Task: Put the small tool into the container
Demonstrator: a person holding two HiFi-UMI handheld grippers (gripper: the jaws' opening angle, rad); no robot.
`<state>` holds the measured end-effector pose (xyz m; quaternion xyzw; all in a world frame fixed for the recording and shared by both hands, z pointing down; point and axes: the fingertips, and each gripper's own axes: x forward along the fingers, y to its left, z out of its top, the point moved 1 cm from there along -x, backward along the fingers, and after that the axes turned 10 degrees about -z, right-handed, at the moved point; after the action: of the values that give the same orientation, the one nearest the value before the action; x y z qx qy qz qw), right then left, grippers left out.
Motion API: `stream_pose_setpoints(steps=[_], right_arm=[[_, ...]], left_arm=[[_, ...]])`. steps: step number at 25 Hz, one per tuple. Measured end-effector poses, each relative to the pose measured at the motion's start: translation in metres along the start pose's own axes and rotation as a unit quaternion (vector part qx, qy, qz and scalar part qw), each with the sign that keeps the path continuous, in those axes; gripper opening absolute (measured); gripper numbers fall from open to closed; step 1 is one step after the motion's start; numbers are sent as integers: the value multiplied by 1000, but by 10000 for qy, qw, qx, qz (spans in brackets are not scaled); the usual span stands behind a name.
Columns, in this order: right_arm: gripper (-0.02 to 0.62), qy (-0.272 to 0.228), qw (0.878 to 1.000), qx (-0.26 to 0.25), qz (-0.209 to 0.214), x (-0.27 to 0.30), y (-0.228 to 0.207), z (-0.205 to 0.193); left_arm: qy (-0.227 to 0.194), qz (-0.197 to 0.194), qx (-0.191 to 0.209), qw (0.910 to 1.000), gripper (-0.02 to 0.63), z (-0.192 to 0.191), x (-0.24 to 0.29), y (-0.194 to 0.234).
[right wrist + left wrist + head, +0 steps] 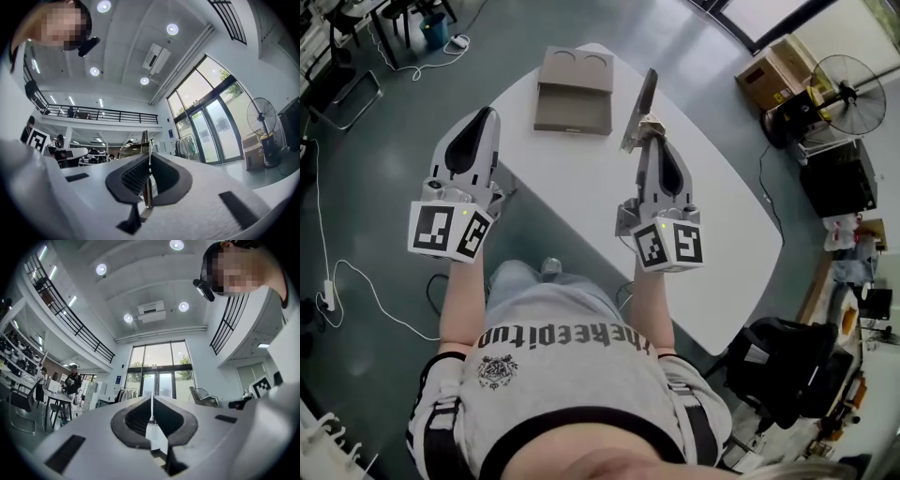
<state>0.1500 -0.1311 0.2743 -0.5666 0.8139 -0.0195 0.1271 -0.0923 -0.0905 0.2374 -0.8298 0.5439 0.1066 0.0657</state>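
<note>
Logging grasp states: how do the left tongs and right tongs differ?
The right tongs are shut on a thin grey tool that juts past their tips; the left tongs are shut on nothing. The right tongs are over the white table; the left tongs are beside its edge, above the floor. Both point forward.

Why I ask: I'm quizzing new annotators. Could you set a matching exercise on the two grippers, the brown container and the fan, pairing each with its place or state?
Things:
1. left gripper
2. right gripper
3. container
4. fan

Places or states:
a. on the white table, at its far end
b. shut, with nothing in it
c. off the table, on the person's right
d. shut on the thin tool

Pairs: 1-b, 2-d, 3-a, 4-c
</note>
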Motion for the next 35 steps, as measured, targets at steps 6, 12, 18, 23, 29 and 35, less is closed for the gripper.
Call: stream_pose_setpoints(steps=[6, 12, 18, 23, 29, 35], right_arm=[[8, 71, 10000, 44, 45, 16, -3, -8], [9, 124, 9999, -10, 19, 33, -1, -16], [9, 141, 9998, -76, -94, 68, 3, -26], [8, 139, 9995, -123, -259, 105, 7, -33], [8, 176, 9986, -163, -476, 148, 8, -47], [8, 275, 9972, -247, -648, 185, 10, -66]], left_arm=[[-6, 78, -11, 10000, 14, -3, 8, 9], [2, 28, -119, 9999, 14, -12, 21, 25], [13, -105, -156, 9998, 14, -22, 48, 55], [51, -265, -240, 9993, 14, -31, 78, 89], [70, -495, -292, 9983, 14, -41, 117, 125], [126, -726, -304, 9968, 14, -53, 149, 157]])
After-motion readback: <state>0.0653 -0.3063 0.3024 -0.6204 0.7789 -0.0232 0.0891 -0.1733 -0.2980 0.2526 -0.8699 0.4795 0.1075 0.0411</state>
